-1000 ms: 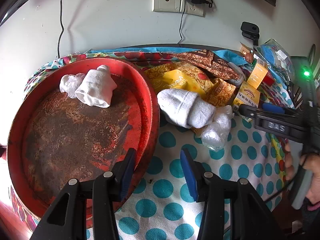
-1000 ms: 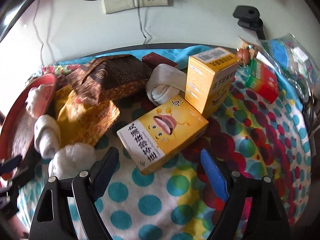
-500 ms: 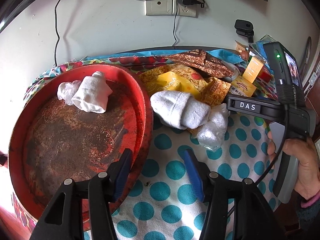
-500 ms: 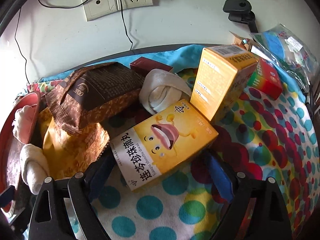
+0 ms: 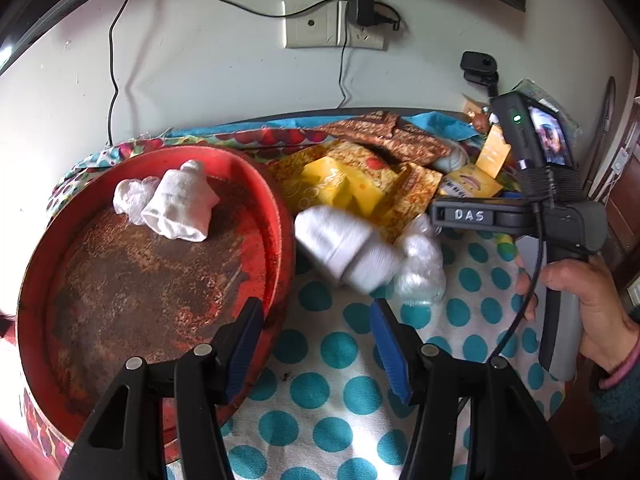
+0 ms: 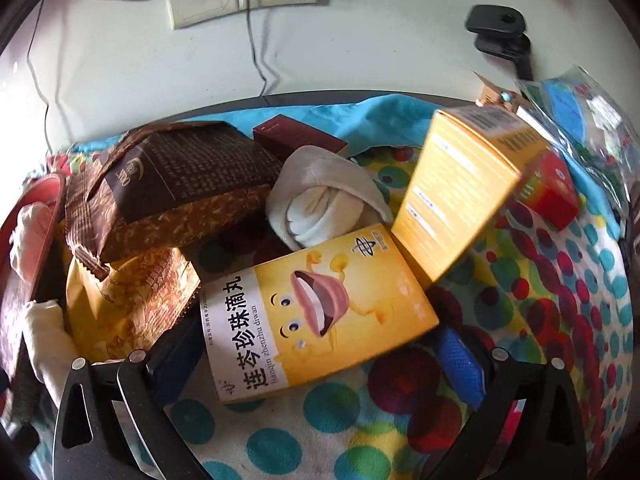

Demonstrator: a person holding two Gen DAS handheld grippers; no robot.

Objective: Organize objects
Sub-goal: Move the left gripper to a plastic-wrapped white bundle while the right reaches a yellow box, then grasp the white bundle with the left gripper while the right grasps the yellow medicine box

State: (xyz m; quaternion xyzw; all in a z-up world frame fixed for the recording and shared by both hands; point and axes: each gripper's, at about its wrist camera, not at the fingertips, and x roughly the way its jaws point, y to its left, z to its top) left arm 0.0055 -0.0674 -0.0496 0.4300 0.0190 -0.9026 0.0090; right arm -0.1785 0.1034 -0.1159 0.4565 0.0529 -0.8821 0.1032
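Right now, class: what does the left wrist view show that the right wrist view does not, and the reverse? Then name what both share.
Left wrist only: the tray's rusty floor, a white bundle lying in it, and the hand holding the right gripper.
Right wrist only: the tall orange box and red box.
Both: the cartoon-mouth box, brown packet, spotted cloth and wall sockets.

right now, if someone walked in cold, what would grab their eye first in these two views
Probably the big rusty red tray filling the left of the left wrist view, with a rolled white sock lying at its far side. In the right wrist view, the yellow medicine box with a cartoon mouth lies flat between the open fingers of the right gripper. Behind it a taller orange box stands tilted on the polka-dot cloth.
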